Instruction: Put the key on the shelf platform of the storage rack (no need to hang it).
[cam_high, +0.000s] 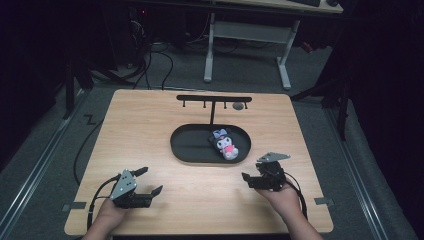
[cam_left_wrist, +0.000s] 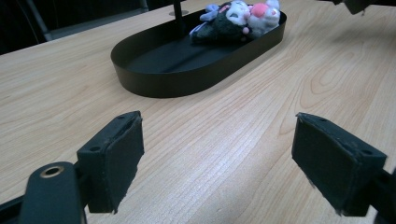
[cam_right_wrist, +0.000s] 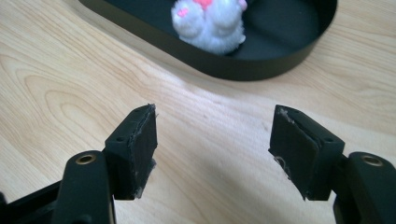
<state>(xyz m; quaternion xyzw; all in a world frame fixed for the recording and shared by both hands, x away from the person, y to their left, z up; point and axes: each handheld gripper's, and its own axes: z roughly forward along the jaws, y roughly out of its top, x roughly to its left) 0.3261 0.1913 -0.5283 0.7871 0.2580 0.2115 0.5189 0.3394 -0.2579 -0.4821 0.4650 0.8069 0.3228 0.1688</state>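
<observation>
One plush toy inside one black oval tray; one hook rack behind tray; two grippers: left gripper, right gripper.

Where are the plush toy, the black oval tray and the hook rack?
plush toy (cam_high: 224, 143), high view, on its pink middle.
black oval tray (cam_high: 186, 145), high view, on the bare floor at its left.
hook rack (cam_high: 214, 98), high view, on its top bar.
</observation>
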